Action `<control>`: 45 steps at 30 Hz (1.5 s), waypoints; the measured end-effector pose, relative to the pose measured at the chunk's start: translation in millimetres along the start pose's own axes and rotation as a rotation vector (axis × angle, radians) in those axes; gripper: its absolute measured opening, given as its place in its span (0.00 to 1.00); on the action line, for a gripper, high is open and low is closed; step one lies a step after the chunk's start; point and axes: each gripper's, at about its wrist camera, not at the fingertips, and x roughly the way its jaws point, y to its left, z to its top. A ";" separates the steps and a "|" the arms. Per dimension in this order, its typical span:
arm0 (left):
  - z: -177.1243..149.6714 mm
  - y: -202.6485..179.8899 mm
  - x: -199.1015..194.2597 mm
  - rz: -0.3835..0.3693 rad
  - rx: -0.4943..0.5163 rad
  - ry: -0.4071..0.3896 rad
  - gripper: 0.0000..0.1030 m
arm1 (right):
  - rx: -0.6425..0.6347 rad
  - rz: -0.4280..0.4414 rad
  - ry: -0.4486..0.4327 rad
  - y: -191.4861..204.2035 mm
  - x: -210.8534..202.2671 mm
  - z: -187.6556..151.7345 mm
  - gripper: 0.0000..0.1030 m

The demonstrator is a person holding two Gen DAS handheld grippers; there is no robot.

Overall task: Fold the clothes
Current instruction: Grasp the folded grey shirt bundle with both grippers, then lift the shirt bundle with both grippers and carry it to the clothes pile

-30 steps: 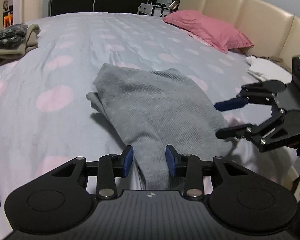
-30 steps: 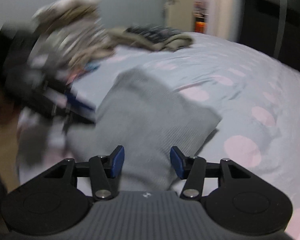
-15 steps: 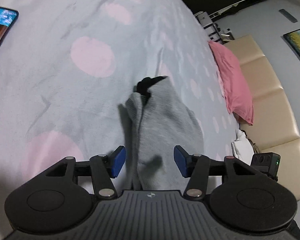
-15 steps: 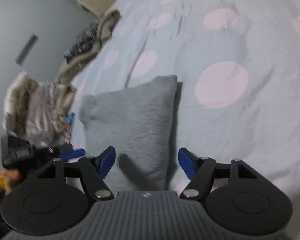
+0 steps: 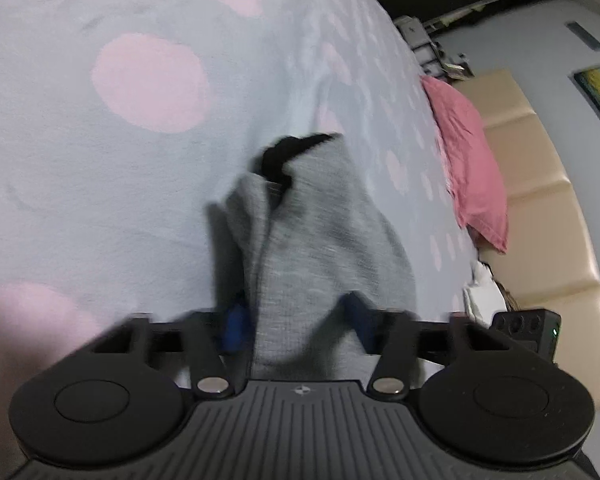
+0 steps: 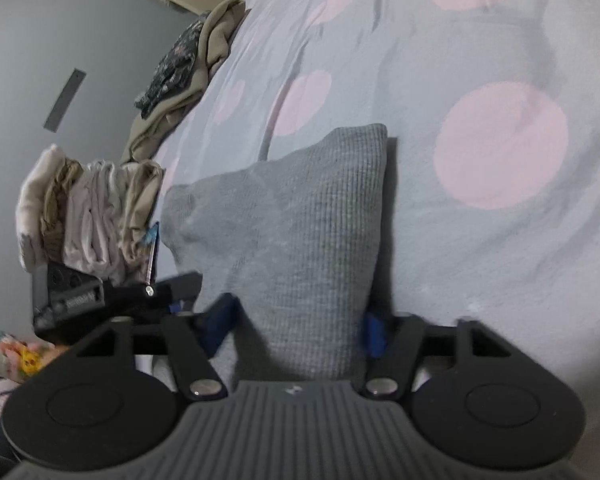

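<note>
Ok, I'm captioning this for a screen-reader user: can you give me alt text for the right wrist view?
A folded grey knit garment lies on a pale blue bedspread with pink dots, its near end between the wide-open blue-padded fingers of the right gripper. Beyond its left edge are the left gripper, a stack of folded pale clothes and a heap of unfolded clothes.

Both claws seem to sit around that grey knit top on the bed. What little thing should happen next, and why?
Probably closing both grippers. The left gripper and right gripper each stand open with the near edge of the grey top between their fingers, so nothing is pinched yet; a grasp must come before any fold.
</note>
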 end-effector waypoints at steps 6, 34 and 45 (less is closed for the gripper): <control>-0.9 -16.0 -16.6 -0.023 0.010 -0.009 0.16 | -0.009 0.047 -0.023 12.5 -22.8 0.9 0.34; 12.3 -276.2 -209.4 0.004 0.381 -0.240 0.15 | -0.237 0.251 -0.433 221.3 -237.7 8.1 0.34; 1.9 -222.0 -188.1 -0.010 0.419 -0.173 0.15 | -0.235 0.107 -0.362 210.7 -213.8 -16.6 0.34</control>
